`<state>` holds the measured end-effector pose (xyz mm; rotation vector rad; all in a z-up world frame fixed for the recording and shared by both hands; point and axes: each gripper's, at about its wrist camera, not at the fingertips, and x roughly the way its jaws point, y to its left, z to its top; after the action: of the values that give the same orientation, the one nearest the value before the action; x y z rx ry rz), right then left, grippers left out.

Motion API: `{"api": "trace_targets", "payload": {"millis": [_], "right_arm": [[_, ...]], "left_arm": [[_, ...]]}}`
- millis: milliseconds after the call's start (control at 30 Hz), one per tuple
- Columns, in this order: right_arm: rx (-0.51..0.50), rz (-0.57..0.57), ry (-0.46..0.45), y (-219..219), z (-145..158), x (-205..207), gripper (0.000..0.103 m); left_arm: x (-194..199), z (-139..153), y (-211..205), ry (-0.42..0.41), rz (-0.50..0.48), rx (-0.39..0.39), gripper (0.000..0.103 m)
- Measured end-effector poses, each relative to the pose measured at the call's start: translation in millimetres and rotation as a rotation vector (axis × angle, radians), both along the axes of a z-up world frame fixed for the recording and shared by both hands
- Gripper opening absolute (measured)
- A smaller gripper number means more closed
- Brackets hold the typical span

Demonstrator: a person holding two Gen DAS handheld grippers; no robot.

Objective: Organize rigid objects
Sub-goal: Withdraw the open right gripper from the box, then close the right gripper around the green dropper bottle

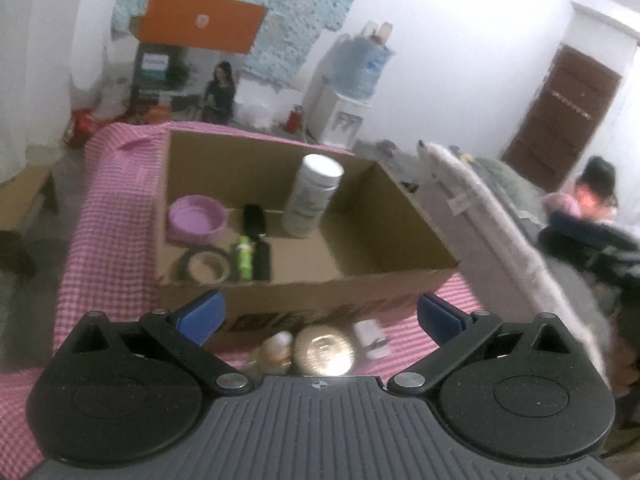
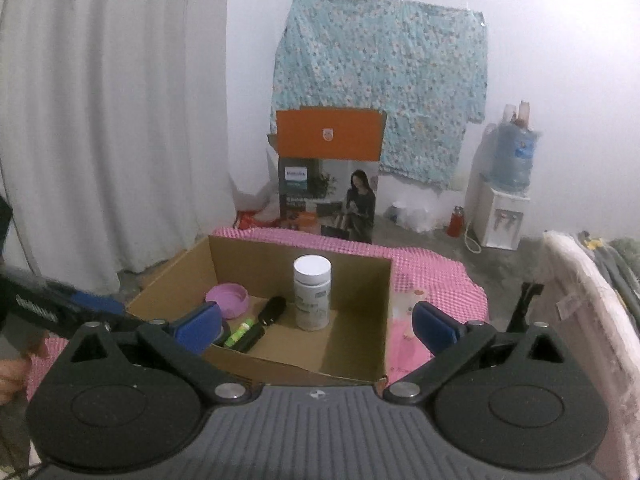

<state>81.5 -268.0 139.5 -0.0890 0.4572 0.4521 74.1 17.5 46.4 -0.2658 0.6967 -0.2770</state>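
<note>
An open cardboard box (image 1: 360, 292) stands on a pink checked cloth (image 1: 112, 216). Inside are a white bottle (image 1: 314, 196), a purple bowl (image 1: 196, 220), a tape roll (image 1: 206, 266), a green tube (image 1: 245, 258) and black items (image 1: 256, 220). My left gripper (image 1: 320, 316) is open and empty above a gold lid (image 1: 326, 350), a small jar (image 1: 276, 350) and a white item (image 1: 372, 338) in front of the box. My right gripper (image 2: 318, 322) is open and empty over the box (image 2: 380, 320), with the white bottle (image 2: 312, 296), purple bowl (image 2: 228, 298) and green tube (image 2: 240, 332) below.
A padded chair back (image 1: 480, 216) stands right of the table. A person (image 1: 592, 196) sits at the far right. A printed carton (image 2: 328, 176), a water dispenser (image 2: 500, 208) and a white curtain (image 2: 112, 120) are behind. The left gripper's finger (image 2: 92, 304) shows at the right wrist view's left.
</note>
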Motion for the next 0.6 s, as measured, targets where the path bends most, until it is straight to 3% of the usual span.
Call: {"api": "trace_targets", "payload": {"millis": [233,467,600], "right_arm": [[0.122,0.144,0.065,27.7,-39.7,-7.4,0.103],[0.139,0.25,0.216,80.4,-81.1,12.2,0.102],[0.117,0.282,0.256,101.3,-95.4,18.8,0.094]], "left_arm": [[-2.3,-50.9,-14.0,0.04,0.046,0.218,0.103],[-4.3,-74.1,-18.4,0.023,0.045,0.302,0.1],[-3.4,-79.7,-13.4,0.027,0.051,0.269,0.09]]}}
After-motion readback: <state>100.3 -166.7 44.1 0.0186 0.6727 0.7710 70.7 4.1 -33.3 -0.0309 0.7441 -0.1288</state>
